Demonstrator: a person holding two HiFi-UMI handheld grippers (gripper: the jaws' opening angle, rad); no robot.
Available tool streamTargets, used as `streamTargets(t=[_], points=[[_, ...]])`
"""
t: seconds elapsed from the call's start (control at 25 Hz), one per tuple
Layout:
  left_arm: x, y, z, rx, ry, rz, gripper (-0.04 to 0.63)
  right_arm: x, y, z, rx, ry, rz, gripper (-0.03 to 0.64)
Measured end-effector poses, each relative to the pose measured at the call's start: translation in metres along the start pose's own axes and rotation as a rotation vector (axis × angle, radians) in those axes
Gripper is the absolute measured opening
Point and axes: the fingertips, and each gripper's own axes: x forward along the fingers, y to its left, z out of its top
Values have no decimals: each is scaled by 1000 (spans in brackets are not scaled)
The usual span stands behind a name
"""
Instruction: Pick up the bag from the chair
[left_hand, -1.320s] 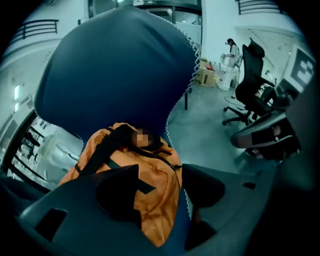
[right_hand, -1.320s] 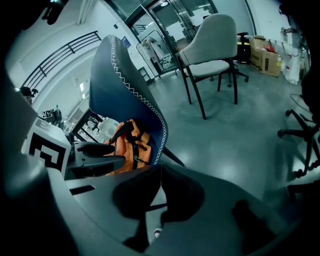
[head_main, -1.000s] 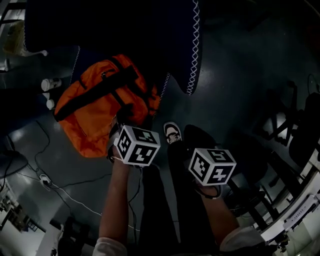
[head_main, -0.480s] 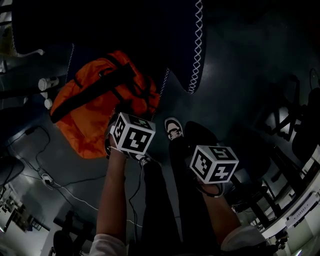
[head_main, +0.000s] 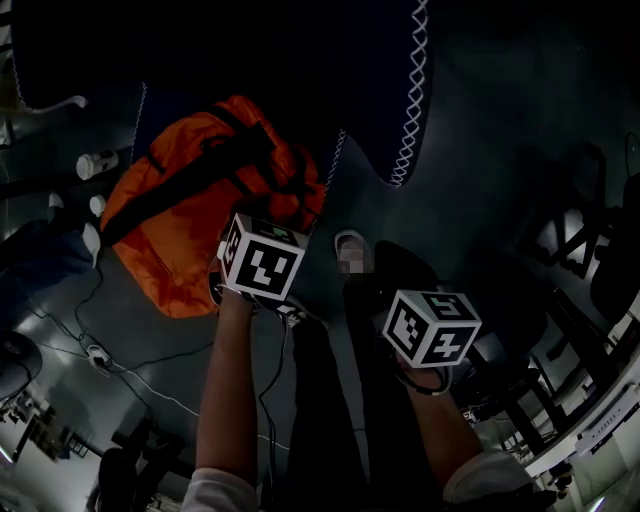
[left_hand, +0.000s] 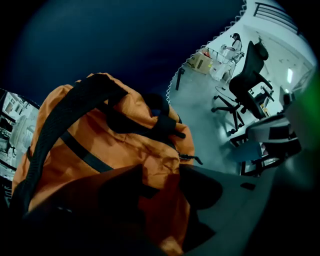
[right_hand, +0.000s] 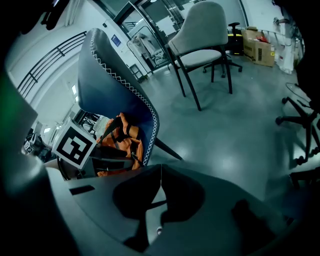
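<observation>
An orange bag (head_main: 190, 220) with black straps lies on the seat of a dark blue chair (head_main: 300, 60) with white edge stitching. My left gripper (head_main: 265, 232) is at the bag's near edge, and only its marker cube shows from above. In the left gripper view the bag (left_hand: 110, 145) fills the frame, and a fold of orange fabric is bunched between the left gripper's (left_hand: 160, 197) two dark pads. My right gripper (right_hand: 159, 192) hangs lower right, away from the bag (right_hand: 120, 142), its pads meeting with nothing between them.
The person's legs and a white shoe (head_main: 350, 250) stand on the grey floor below the chair. Cables (head_main: 100, 355) trail at the left. A grey shell chair (right_hand: 197, 37), cardboard boxes (right_hand: 260, 47), a black office chair (left_hand: 247, 75) and a desk edge (head_main: 590, 430) stand around.
The left gripper has moved a little forward and up onto the bag's near edge. The right gripper has stayed almost where it was.
</observation>
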Motion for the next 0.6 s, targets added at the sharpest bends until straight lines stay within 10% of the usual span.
streamTargets(t=[0.6], points=[[-6,2,5,-73,-70,-65,72,2,15,2,-11,-5,15,33]])
